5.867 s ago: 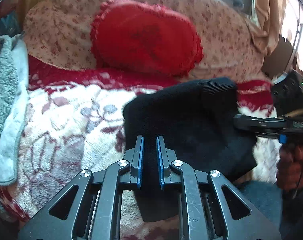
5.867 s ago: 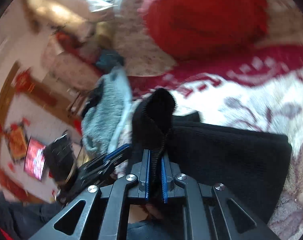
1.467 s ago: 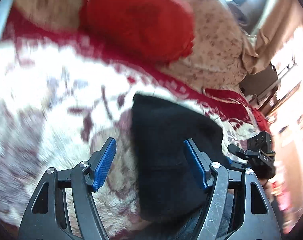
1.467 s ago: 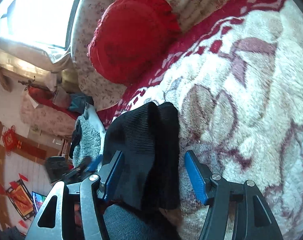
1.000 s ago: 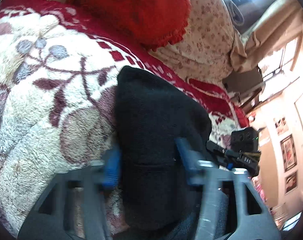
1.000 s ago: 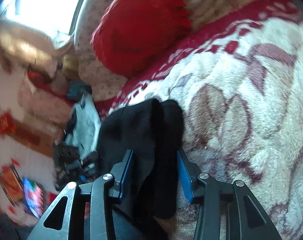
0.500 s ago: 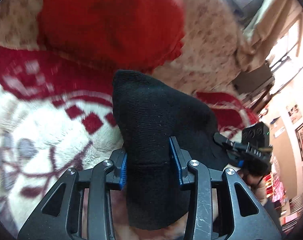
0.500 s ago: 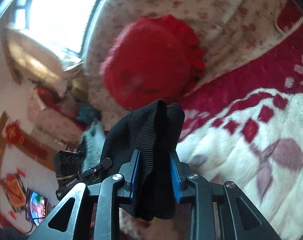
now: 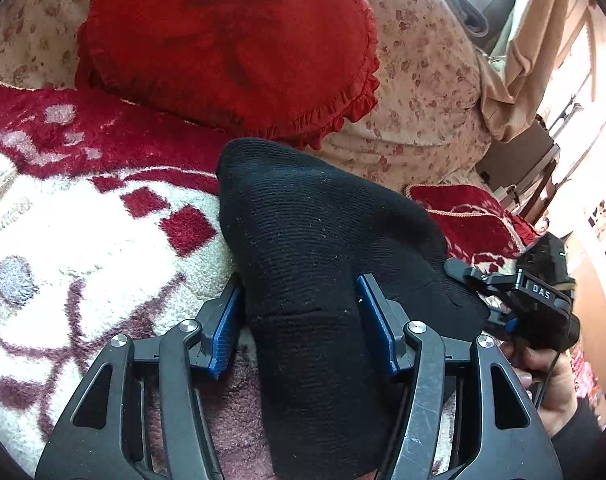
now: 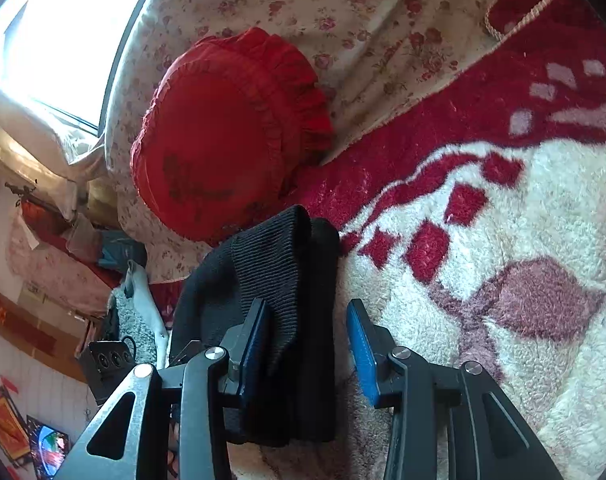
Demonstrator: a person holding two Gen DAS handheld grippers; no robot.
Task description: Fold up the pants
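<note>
1. Folded black pants [image 9: 315,248] are lying on the plush blanket [image 9: 83,232], just near of the red cushion [image 9: 227,36]
2. Release step is in hand: left gripper [image 9: 299,320] fingers are spreading, bundle between them, pads looking clear of the cloth
3. Right gripper [image 10: 309,344] fingers are also opening around the ribbed end [image 10: 279,256], right pad clear
4. Both grippers are pointing down and forward at the far cushion
5. Next: likely backing both straight out without snagging the knit

Just behind the folded black knit pants [image 9: 319,264] your way is blocked by the round red frilled cushion [image 9: 231,40], propped against the floral backrest [image 9: 423,80]. Beside the pants, the cream-and-red fluffy blanket [image 10: 503,240] lies bare.
</note>
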